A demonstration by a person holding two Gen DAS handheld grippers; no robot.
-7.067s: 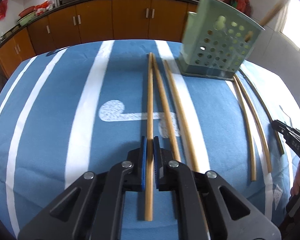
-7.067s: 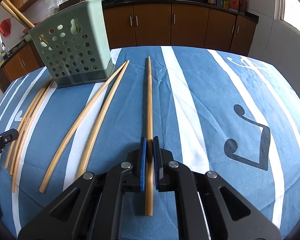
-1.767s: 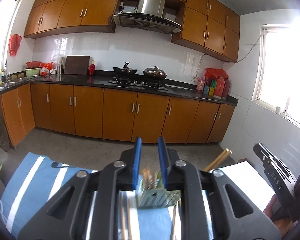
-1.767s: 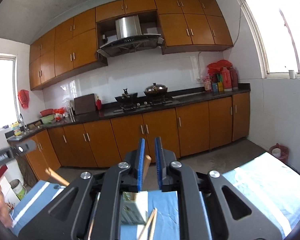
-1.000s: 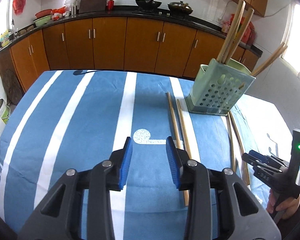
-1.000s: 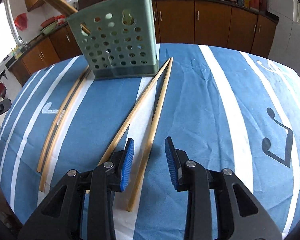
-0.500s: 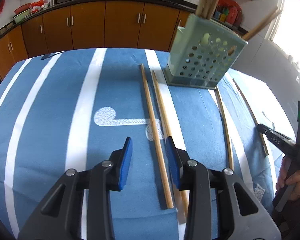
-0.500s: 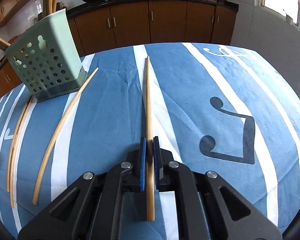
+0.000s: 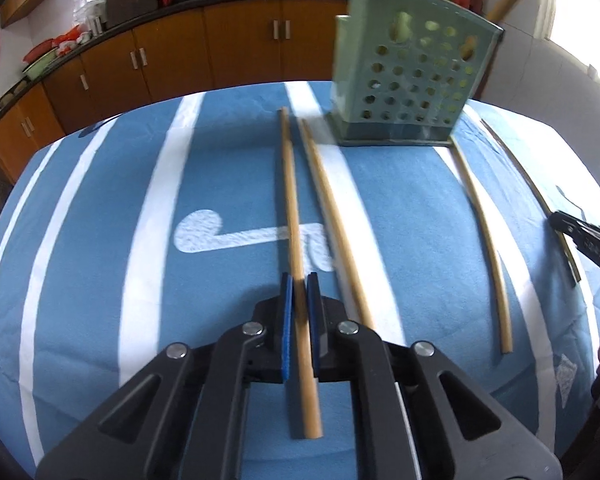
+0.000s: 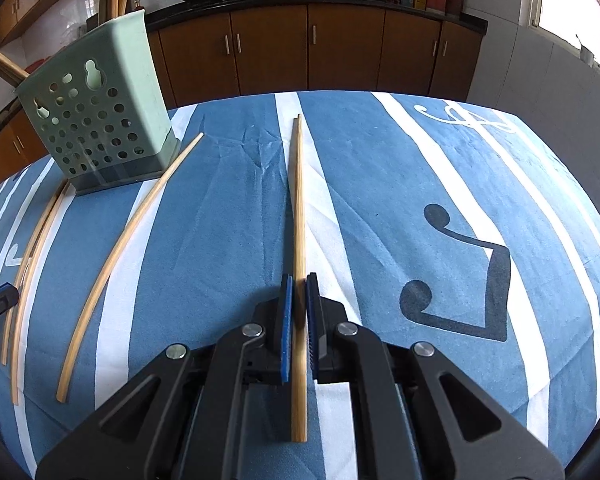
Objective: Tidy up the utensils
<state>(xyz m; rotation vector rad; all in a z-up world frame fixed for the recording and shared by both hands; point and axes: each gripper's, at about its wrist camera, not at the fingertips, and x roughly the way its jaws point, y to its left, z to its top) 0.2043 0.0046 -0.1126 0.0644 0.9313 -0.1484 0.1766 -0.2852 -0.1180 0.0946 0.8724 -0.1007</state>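
The left tool (image 9: 299, 294) is pinched onto a wooden chopstick (image 9: 292, 208) that runs forward over the blue striped worktop (image 9: 100, 240), a second chopstick (image 9: 332, 216) just beside it on the right. Beyond stands the green perforated holder (image 9: 408, 80). The right tool (image 10: 297, 294) is clamped on another chopstick (image 10: 299, 200), its far end pointing away, holder well off to its left.
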